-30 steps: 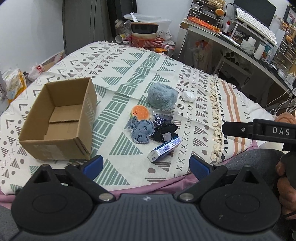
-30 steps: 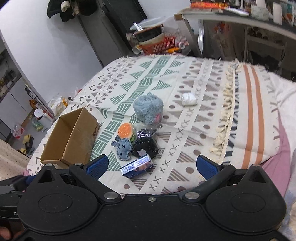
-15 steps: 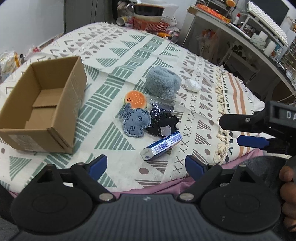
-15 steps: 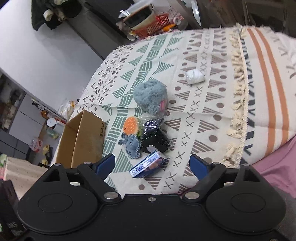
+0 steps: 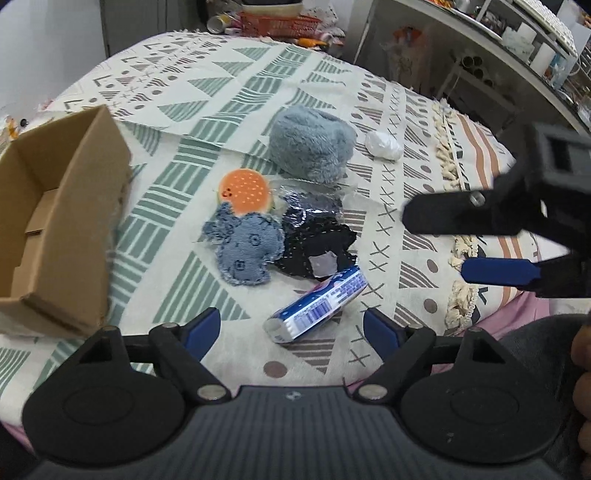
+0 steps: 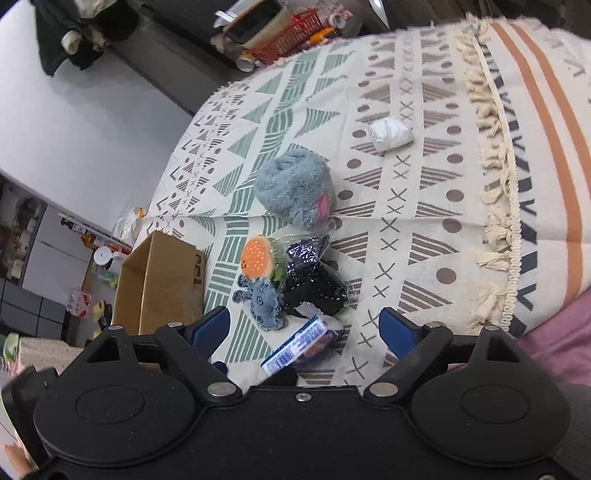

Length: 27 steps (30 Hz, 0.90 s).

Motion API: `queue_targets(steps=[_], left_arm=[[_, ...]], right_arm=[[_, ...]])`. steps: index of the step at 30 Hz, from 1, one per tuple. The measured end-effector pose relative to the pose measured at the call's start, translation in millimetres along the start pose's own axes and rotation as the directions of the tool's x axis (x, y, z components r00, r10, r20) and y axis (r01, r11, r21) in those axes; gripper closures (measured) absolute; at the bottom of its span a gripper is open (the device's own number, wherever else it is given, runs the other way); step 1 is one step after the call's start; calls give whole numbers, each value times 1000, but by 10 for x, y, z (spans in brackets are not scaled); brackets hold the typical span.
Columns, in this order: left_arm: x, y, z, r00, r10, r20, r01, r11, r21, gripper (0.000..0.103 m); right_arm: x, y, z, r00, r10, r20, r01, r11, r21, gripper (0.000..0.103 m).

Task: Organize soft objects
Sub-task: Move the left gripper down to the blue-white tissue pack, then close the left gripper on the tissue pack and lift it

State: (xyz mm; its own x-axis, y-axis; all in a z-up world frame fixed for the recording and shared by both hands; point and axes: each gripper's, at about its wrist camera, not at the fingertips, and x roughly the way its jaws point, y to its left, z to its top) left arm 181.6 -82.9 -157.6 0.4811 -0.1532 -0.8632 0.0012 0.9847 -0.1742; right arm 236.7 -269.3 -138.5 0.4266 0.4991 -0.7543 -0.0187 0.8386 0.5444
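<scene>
Soft things lie in a cluster on the patterned blanket: a fluffy grey plush (image 5: pixel 308 144) (image 6: pixel 293 186), an orange burger toy (image 5: pixel 245 192) (image 6: pixel 256 254), a denim blue plush (image 5: pixel 247 251) (image 6: pixel 264 301), a dark item in clear wrap (image 5: pixel 314 236) (image 6: pixel 314 275) and a blue-white tissue pack (image 5: pixel 319 304) (image 6: pixel 295 347). A white wad (image 5: pixel 384 144) (image 6: pixel 390 133) lies apart, further back. An open cardboard box (image 5: pixel 55 218) (image 6: pixel 159 284) stands at the left. My left gripper (image 5: pixel 291 328) is open and empty, just short of the tissue pack. My right gripper (image 6: pixel 304 328) (image 5: pixel 461 245) is open above the pack's right side.
The blanket (image 5: pixel 236 85) has a tasselled fringe (image 5: pixel 456 258) on the right, over a pink sheet (image 6: pixel 554 332). A red basket with bowls (image 5: pixel 277 18) stands past the far edge. A cluttered desk (image 5: pixel 517 40) runs along the right. A hand (image 5: pixel 581 369) shows at the right.
Both grippers have moved forward and down toward the cluster, so the toys and tissue pack appear larger. The right gripper now reaches further into the left wrist view. Nothing has been picked up.
</scene>
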Motion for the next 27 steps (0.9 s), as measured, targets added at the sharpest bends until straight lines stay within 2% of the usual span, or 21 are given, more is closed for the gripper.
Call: queue_targets(steps=[2,4,7,11,17,20,27], left_arm=[[70,-20,14,1000,-6,-7,6,1000,4,19],[131,-36,29,1000,-9,-11,9,1000,6,23],[214,-34,53,1000,-18,-14,17,1000,-8,34],[313,-5,52,999,-45,-26,44,999,-28,55],[338,73,54,997,-77,-20,75,994,-83,68],[330,133,52,996,-91,-24,88,990,-114,70],[281,237,60,994,-106,-14,102,982,-156,71]], right_arm=[[85,-37,44,1000,-2,-16,2,1000,31,16],[157,-62,79,1000,2,-28,0,999,53,16],[246,-97,102,999,7,-44,-3,997,76,16],[382,-161,148,996,27,-83,-17,993,118,16],[603,-164,187,989,34,-142,-14,991,136,27],[720,-164,210,986,21,-163,3,989,147,30],[874,-133,241,985,-5,-174,31,989,146,30]])
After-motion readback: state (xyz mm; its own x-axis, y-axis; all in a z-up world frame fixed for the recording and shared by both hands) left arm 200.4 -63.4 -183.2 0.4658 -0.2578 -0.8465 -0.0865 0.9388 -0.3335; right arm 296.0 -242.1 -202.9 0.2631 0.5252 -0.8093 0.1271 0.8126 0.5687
